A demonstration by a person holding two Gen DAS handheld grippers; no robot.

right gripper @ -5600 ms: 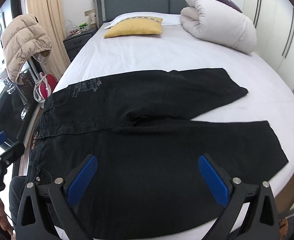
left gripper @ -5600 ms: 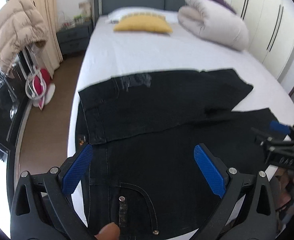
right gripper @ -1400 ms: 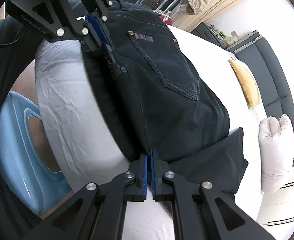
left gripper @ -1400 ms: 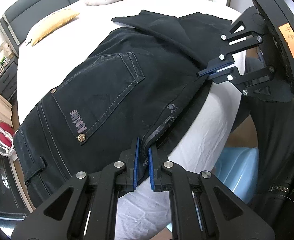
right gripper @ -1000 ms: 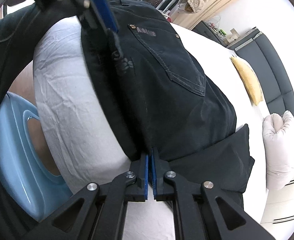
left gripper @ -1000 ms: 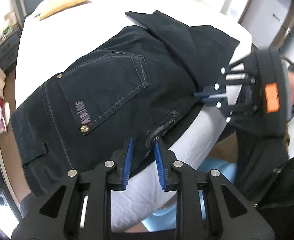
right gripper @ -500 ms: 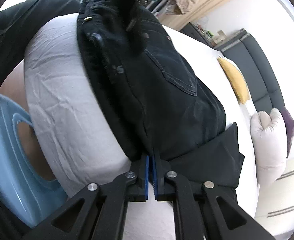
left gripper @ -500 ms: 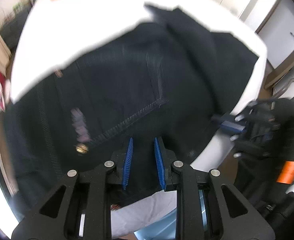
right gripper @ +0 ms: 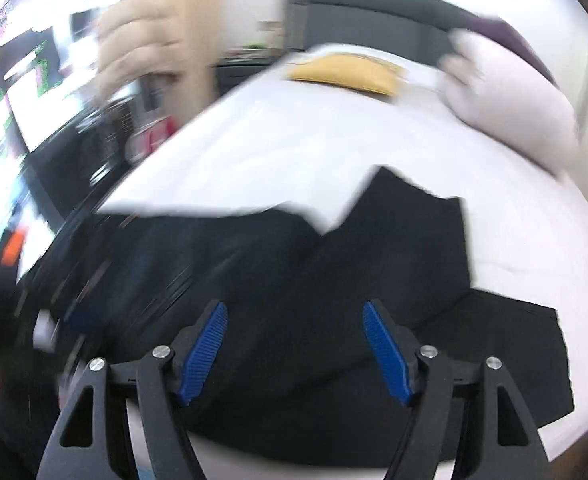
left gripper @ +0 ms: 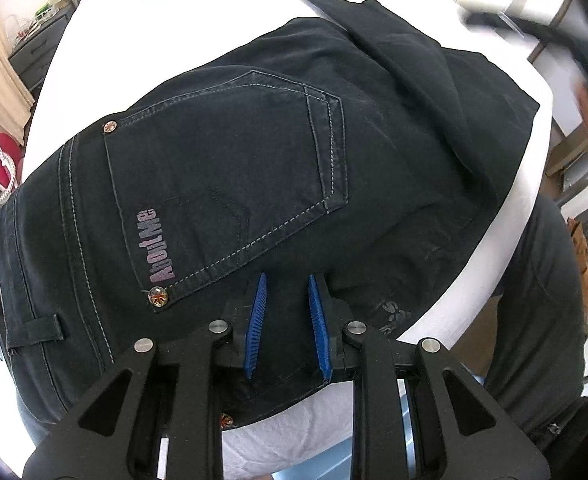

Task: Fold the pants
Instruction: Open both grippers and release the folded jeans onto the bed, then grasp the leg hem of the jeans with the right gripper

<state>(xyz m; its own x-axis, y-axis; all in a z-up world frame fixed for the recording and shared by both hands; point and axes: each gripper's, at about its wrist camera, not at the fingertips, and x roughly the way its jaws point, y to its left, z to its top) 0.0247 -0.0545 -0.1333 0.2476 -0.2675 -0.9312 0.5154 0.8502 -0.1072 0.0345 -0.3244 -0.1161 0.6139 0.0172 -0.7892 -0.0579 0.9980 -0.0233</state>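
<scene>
Let go of the pants [right gripper: 294, 300] just now: right tongs [right gripper: 295, 350], blue pads sprung wide apart, nothing between them, lifted up off the cloth. Much blur in that view. Left tongs [left gripper: 286, 326] slid from the pants' edge onto the top of the cloth, pads a small way apart, not pinching anything, black cloth right under the tips.

Just past the left tongs, to the left: back pocket [left gripper: 230, 176] with pink letters and a small metal stud. Right of the tongs, near the bed's edge: a faint flower mark [left gripper: 393, 312]. Pants folded leg on leg, lying flat on the white bed [left gripper: 182, 32], waist end to the left of the left tongs, legs reaching away to the far right. Close on the right: a person's dark sleeve [left gripper: 541, 320].

Farther off, past the pants: bare white sheet. Farthest: yellow pillow [right gripper: 345, 70], rolled white quilt [right gripper: 509, 100] to its right, grey headboard [right gripper: 373, 8] behind.
</scene>
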